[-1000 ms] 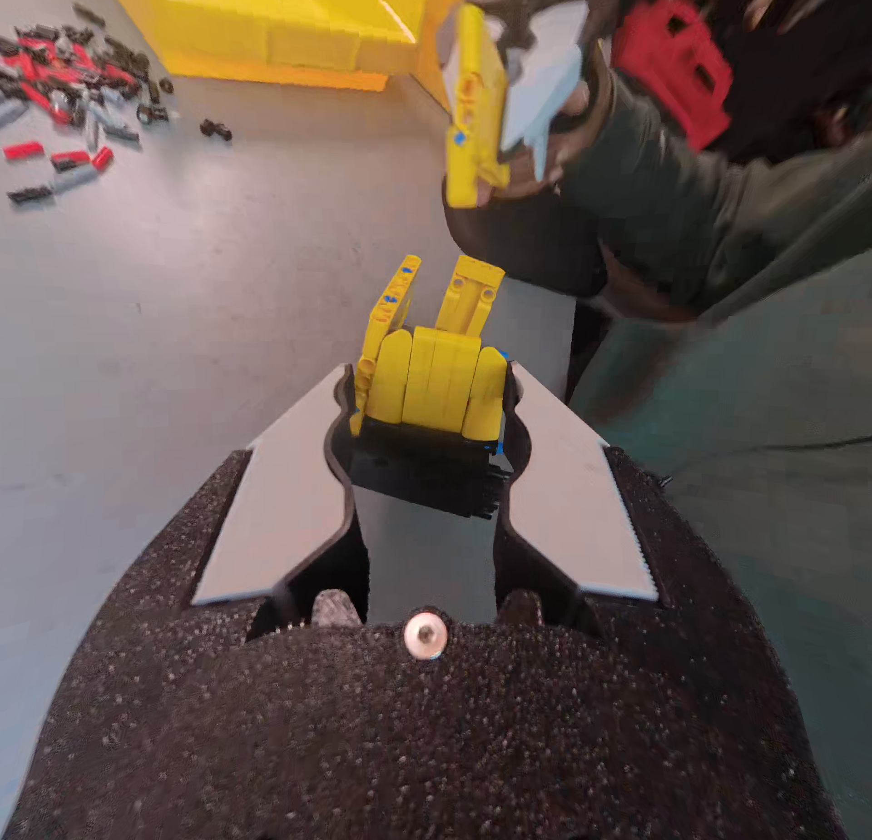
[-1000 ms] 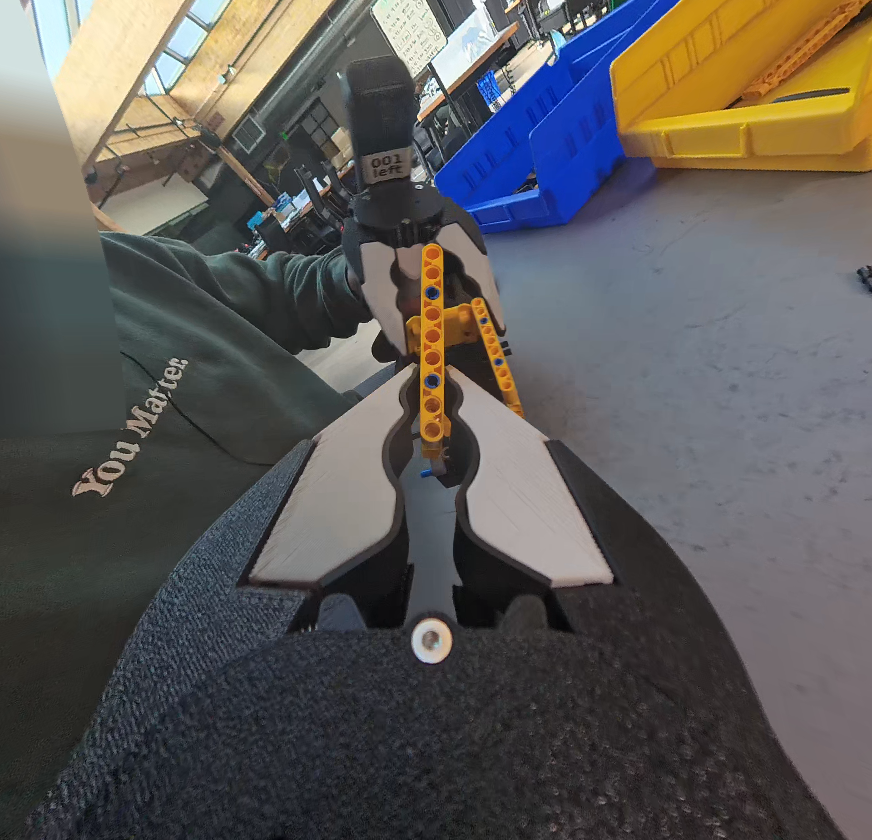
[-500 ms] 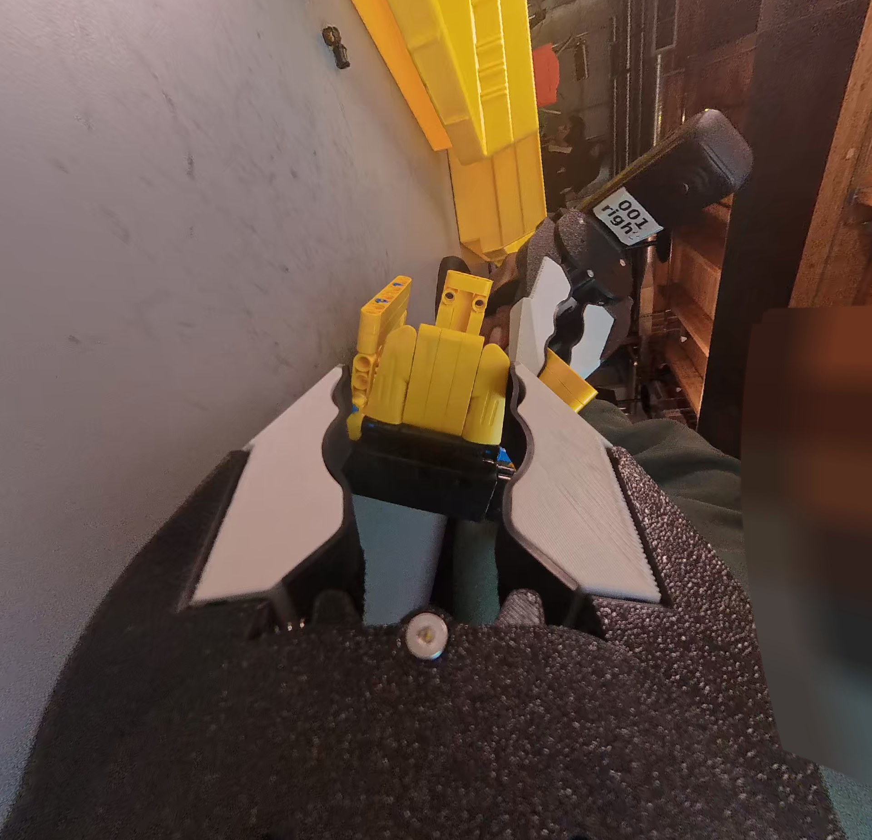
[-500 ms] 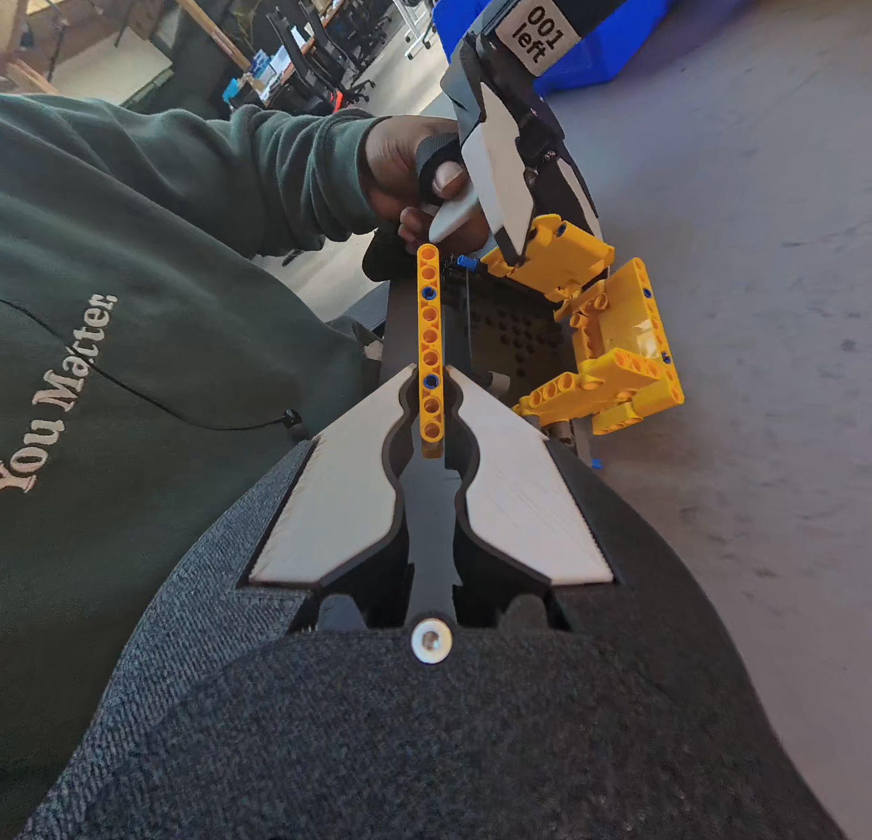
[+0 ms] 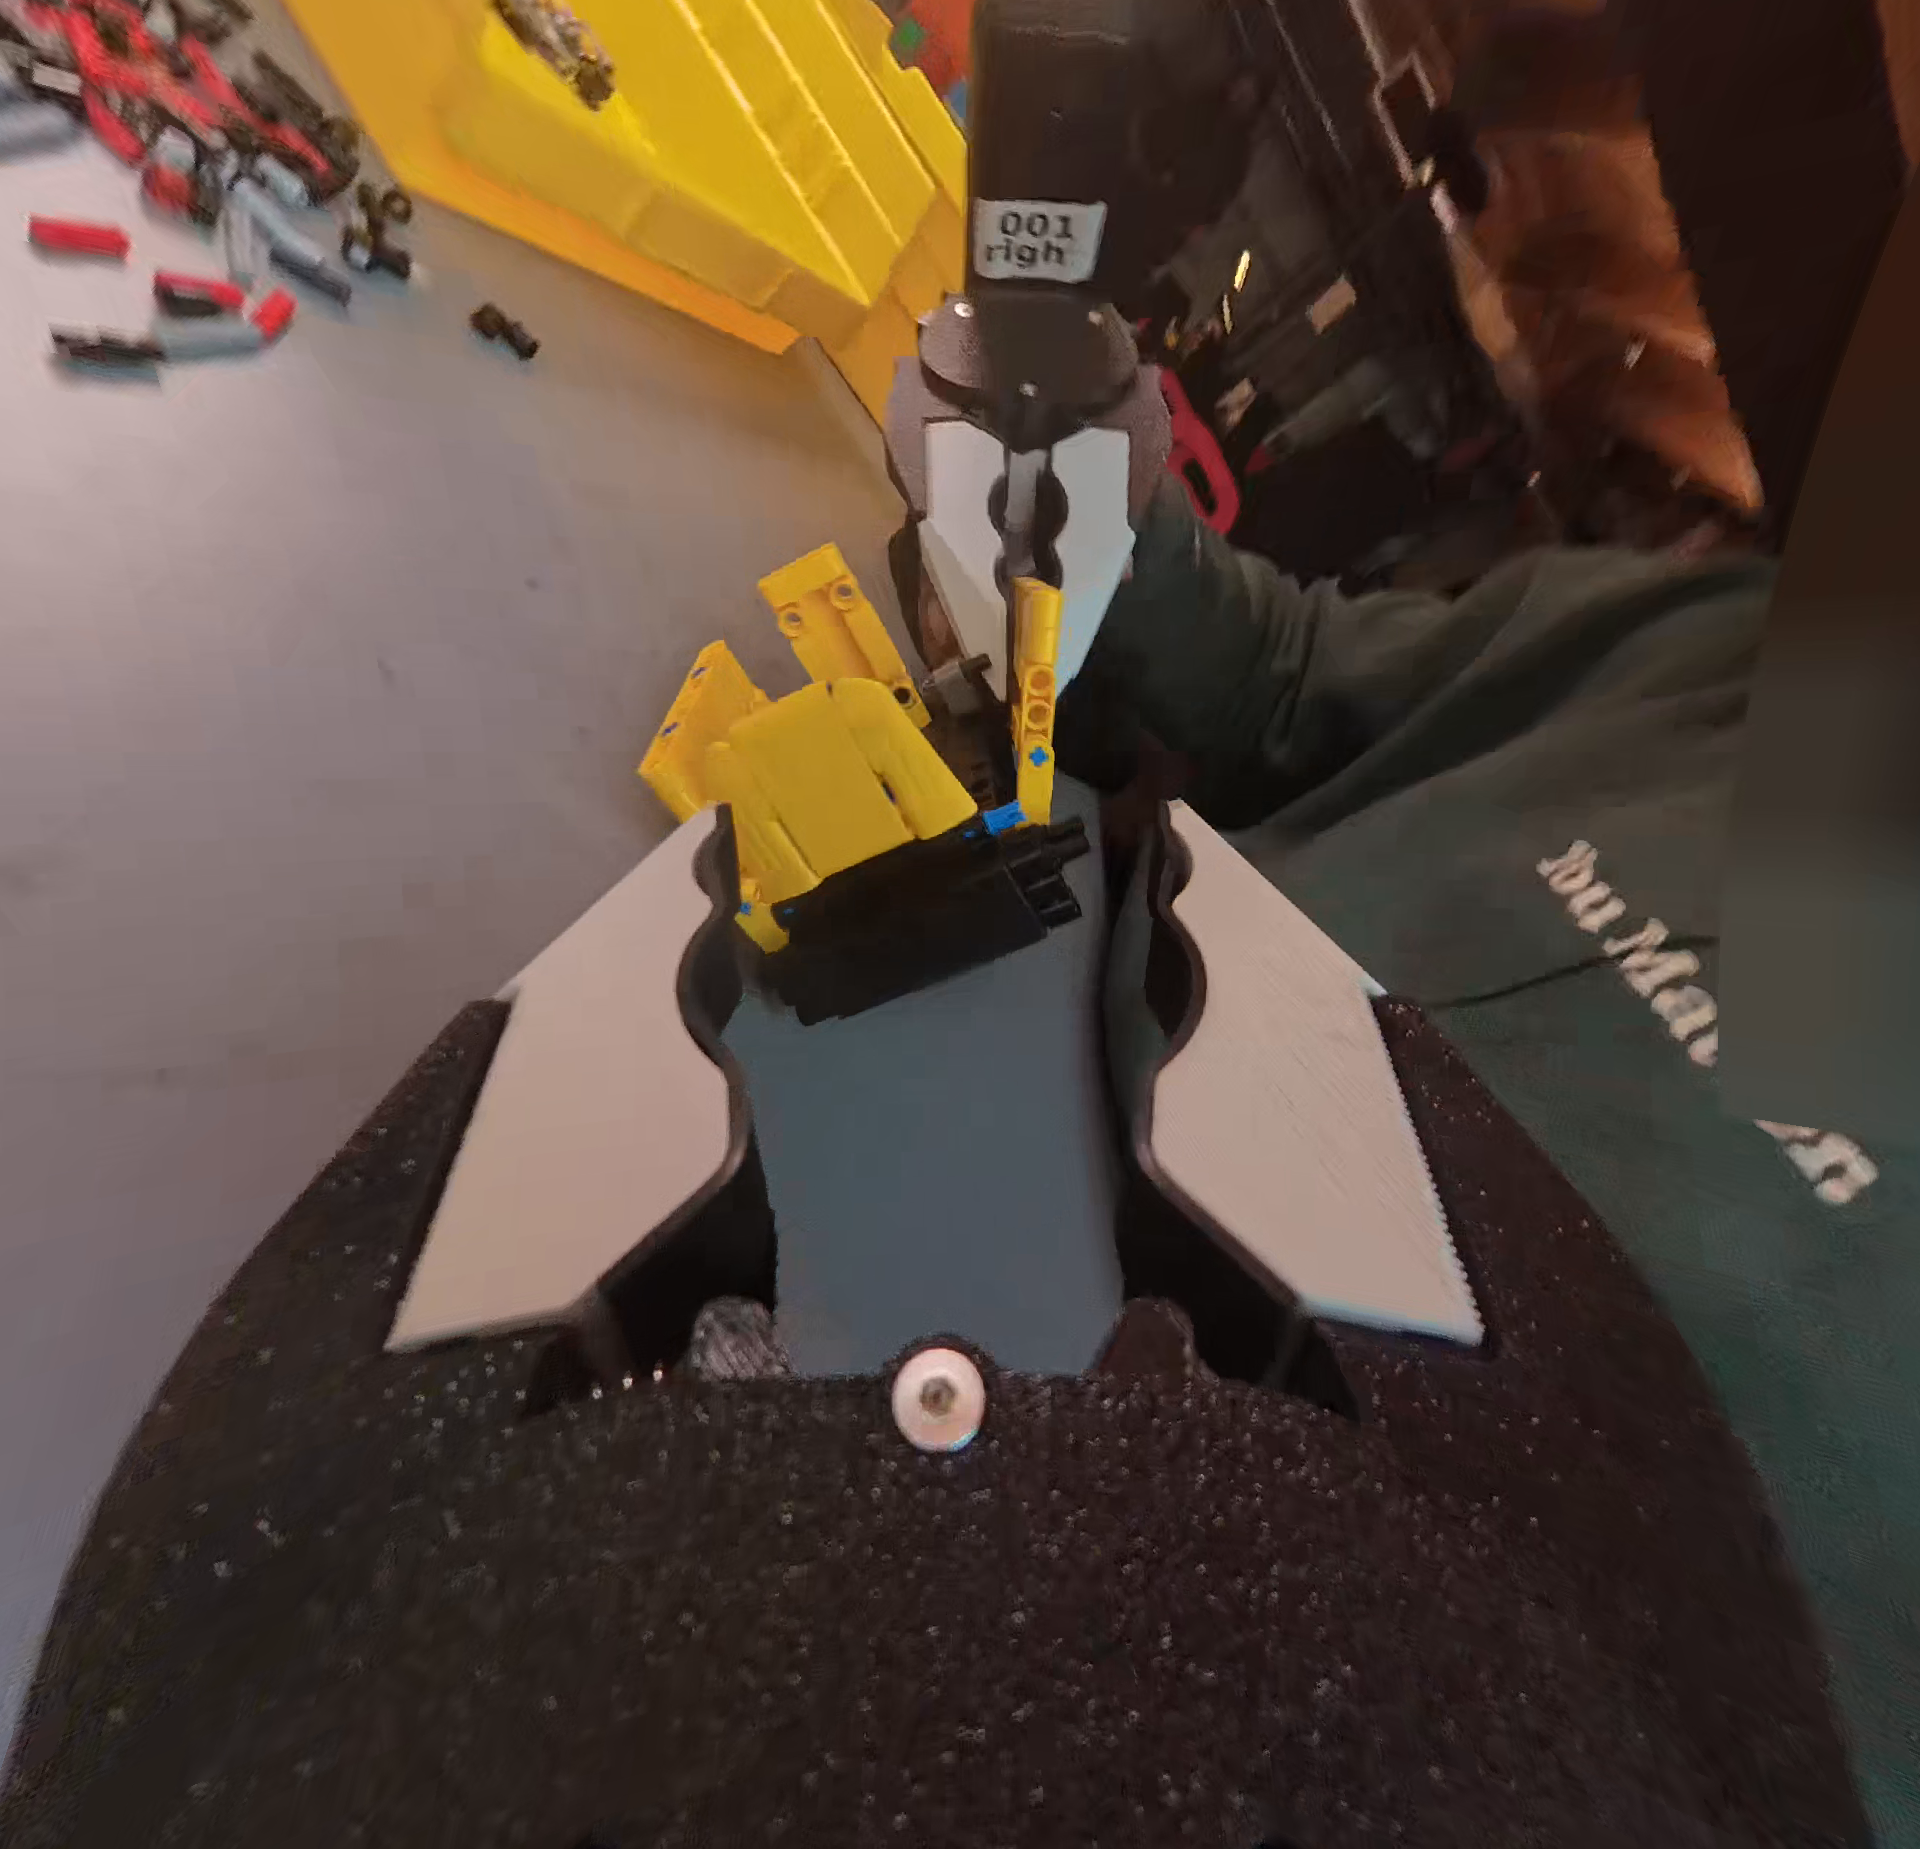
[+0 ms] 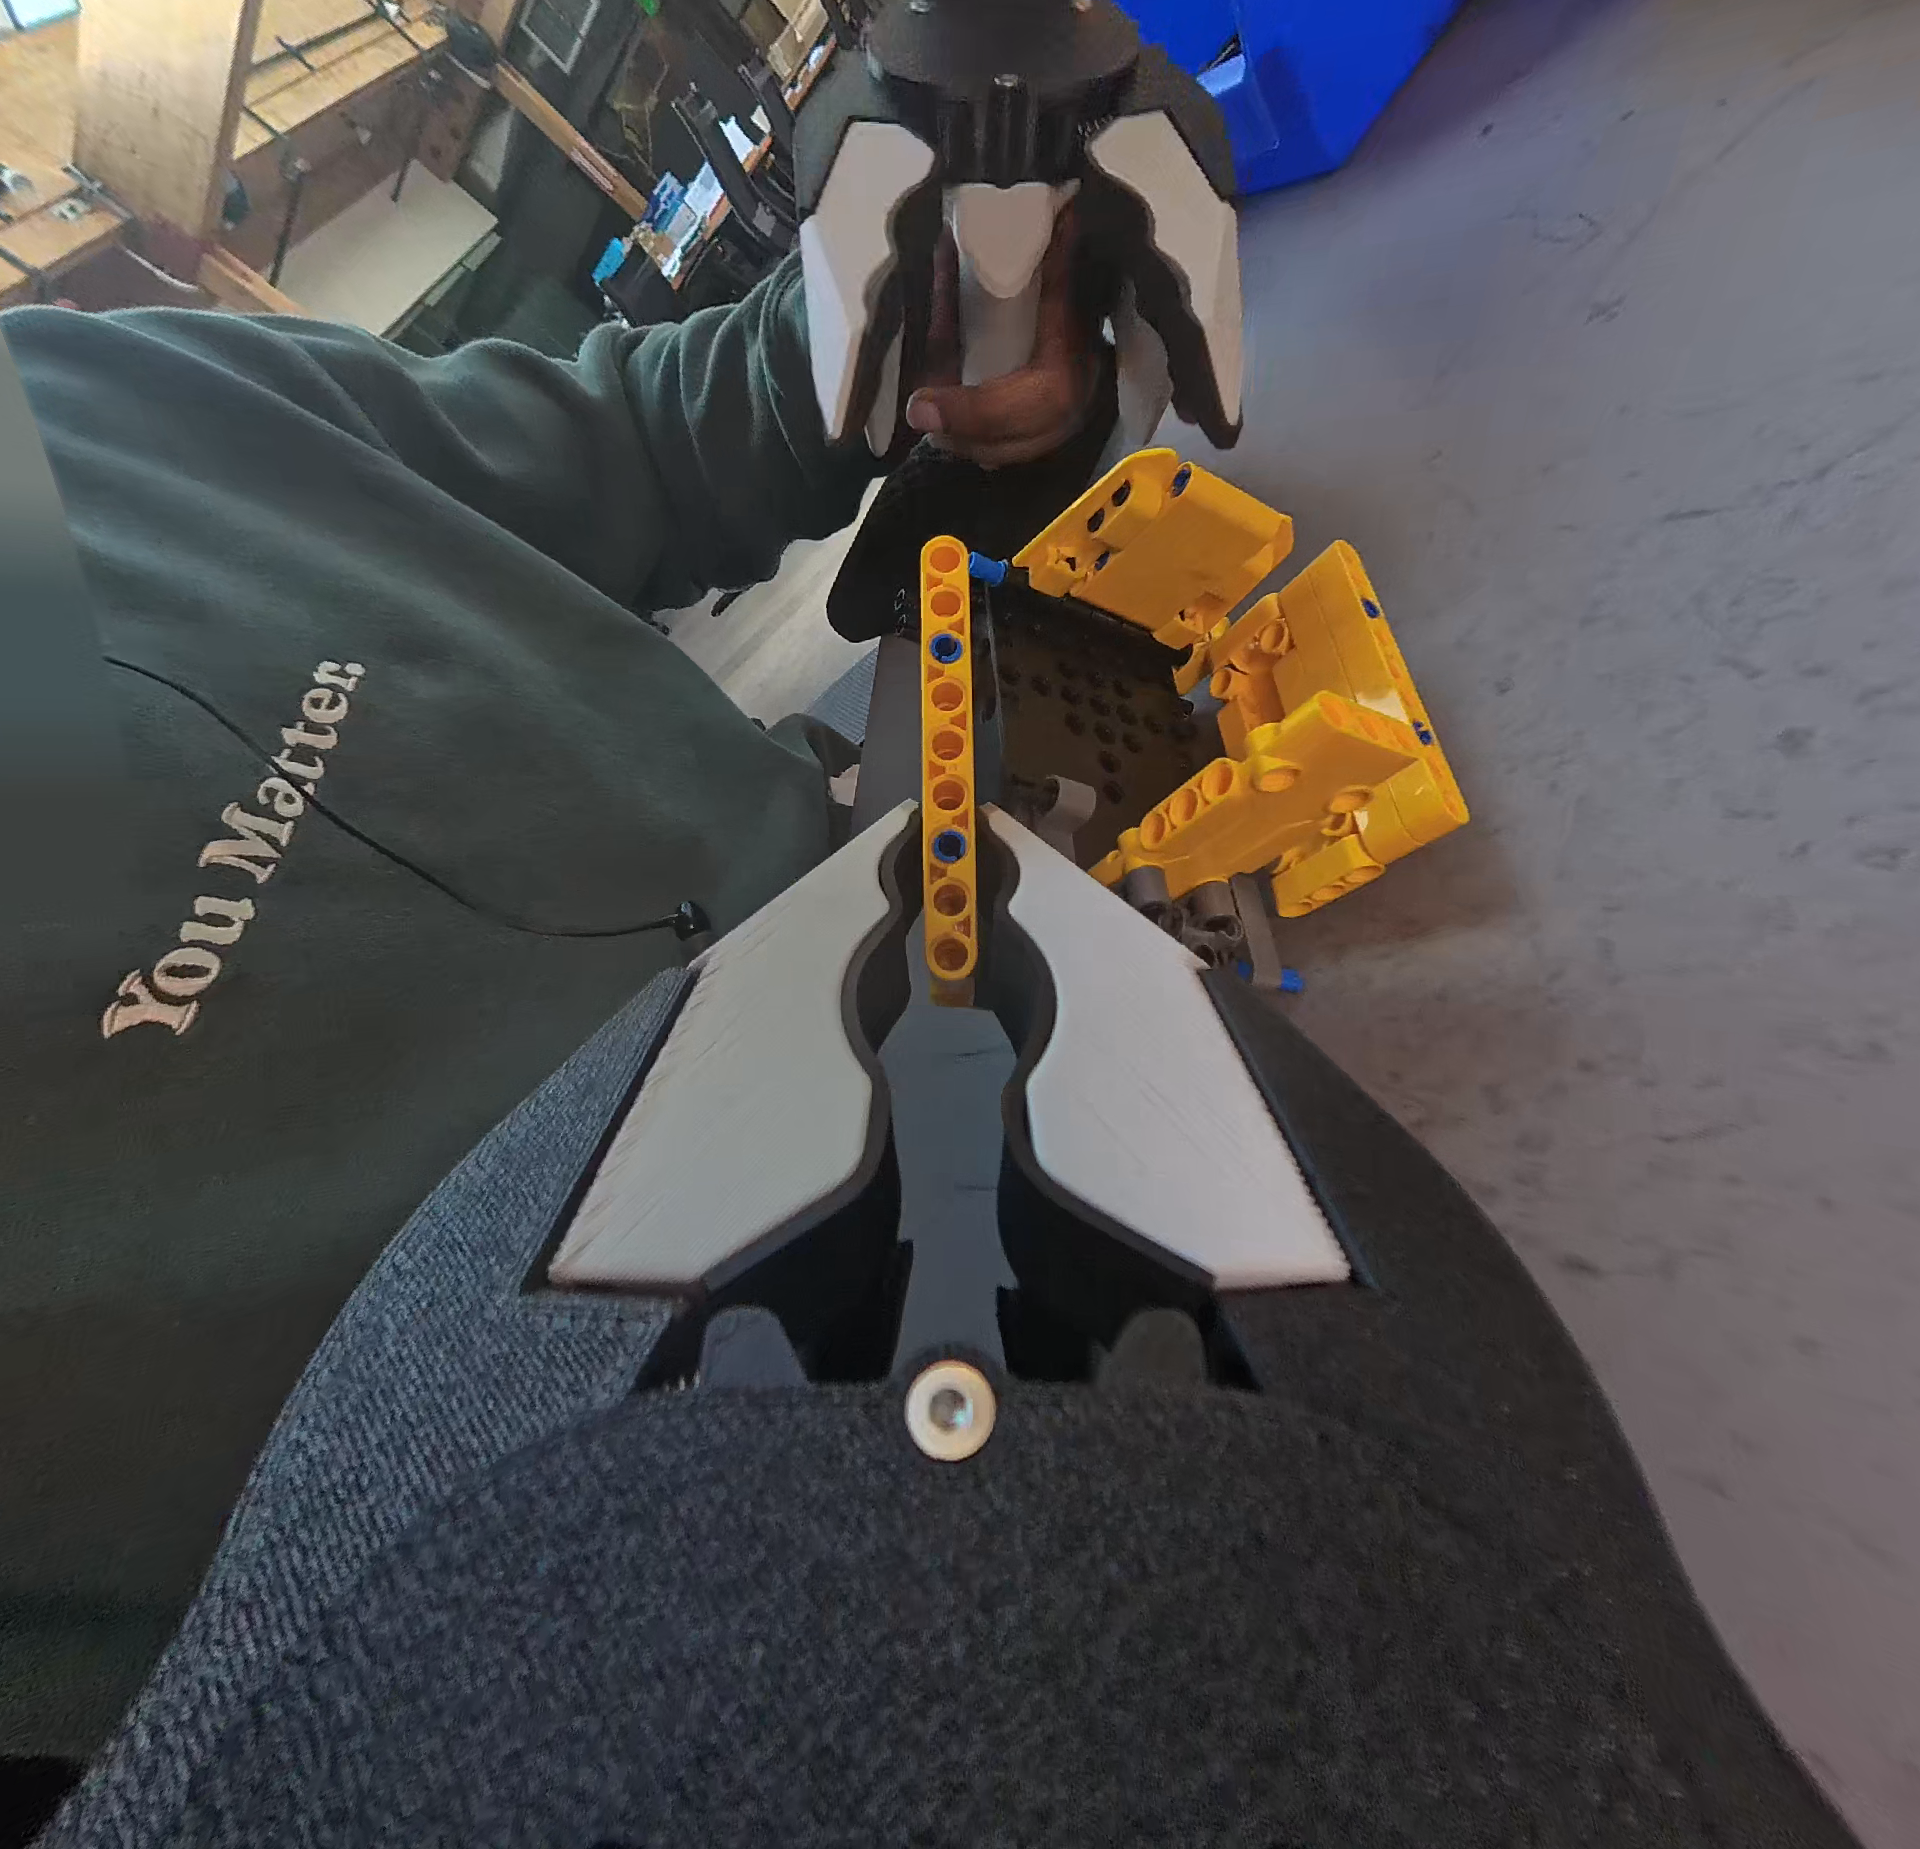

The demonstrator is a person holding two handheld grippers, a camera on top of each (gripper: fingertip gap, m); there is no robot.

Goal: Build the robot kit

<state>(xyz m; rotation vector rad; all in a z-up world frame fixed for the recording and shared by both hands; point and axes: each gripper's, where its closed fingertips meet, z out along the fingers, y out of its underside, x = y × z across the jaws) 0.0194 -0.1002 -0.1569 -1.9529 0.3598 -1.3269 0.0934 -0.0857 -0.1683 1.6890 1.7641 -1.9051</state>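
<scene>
Yellow beam (image 6: pixel 948 760) pinched in your right gripper (image 6: pixel 951 869) could slip off the blue pin (image 6: pixel 987 568): left gripper (image 5: pixel 925 869) is spread, model (image 5: pixel 873 823) loose

Brick-built model (image 5: pixel 862 812): on the table (image 5: pixel 312 656) near its edge, between the left gripper's (image 5: pixel 935 864) spread fingers, touching the left one only. Perforated beam (image 6: pixel 948 760): clamped upright in the right gripper (image 6: pixel 951 843), just beside the model. Loose parts (image 5: pixel 177 189): far left. Storage bin (image 5: pixel 665 137): behind them (parts inside). Person's sleeve (image 5: pixel 1351 708): right.
</scene>
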